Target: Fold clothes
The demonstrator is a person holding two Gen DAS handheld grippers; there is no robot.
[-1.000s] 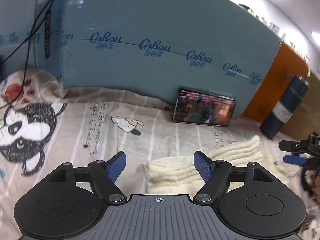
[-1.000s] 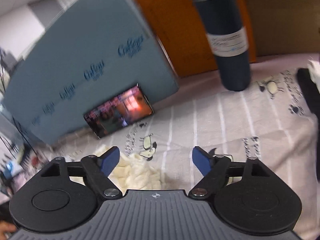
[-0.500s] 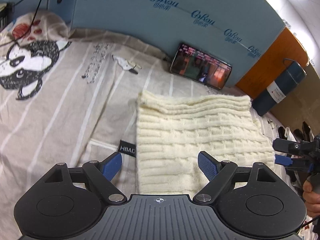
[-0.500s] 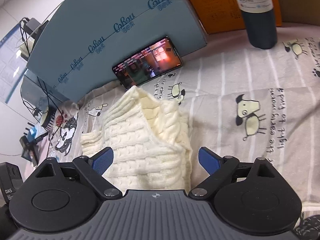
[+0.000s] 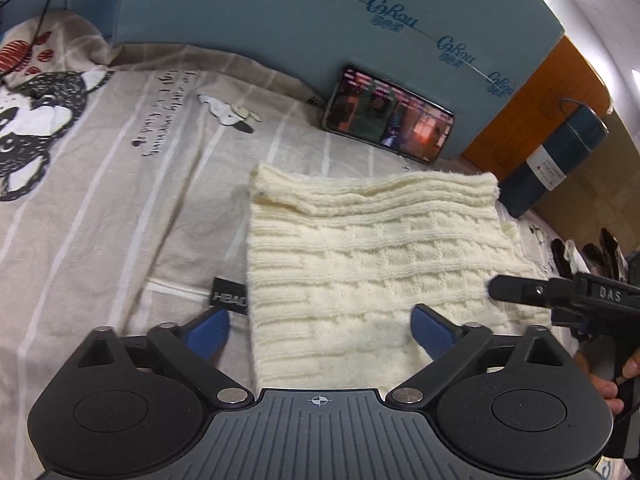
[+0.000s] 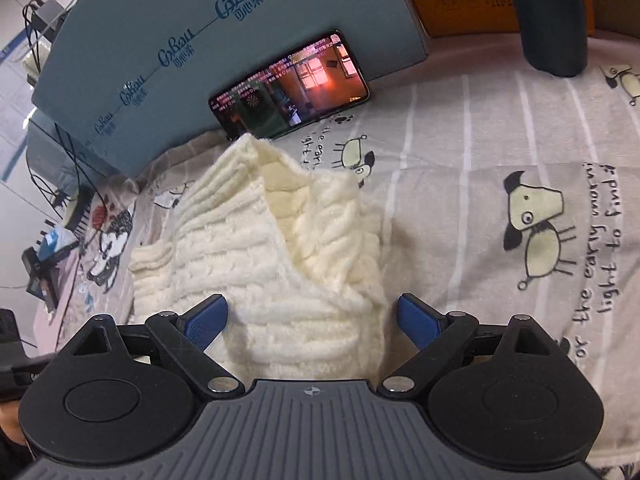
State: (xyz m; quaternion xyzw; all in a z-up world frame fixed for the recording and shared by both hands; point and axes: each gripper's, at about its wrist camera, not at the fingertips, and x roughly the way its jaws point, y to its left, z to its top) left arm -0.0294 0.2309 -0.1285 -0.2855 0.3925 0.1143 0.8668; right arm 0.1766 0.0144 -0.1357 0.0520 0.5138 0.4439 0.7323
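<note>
A cream cable-knit sweater (image 5: 372, 264) lies folded into a rough rectangle on the printed bedsheet (image 5: 120, 200). My left gripper (image 5: 320, 330) hovers open over its near edge, with nothing between the blue fingers. The right gripper's black tip (image 5: 520, 290) shows at the sweater's right side, held by a hand. In the right wrist view the sweater (image 6: 256, 248) has a layer folded over its right part, and my right gripper (image 6: 312, 320) stands open above its near end, empty.
A phone (image 5: 388, 116) with a lit screen leans against the blue foam board (image 5: 320, 32) behind the sweater. A dark blue bottle (image 5: 556, 164) stands at the right. Dark garments (image 5: 588, 252) lie at the far right. A dog-print pillow (image 5: 36, 100) sits left.
Both grippers rose and tilted down from a low view of the bed to look over the folded sweater. The right gripper moved closer to the sweater's right side.
</note>
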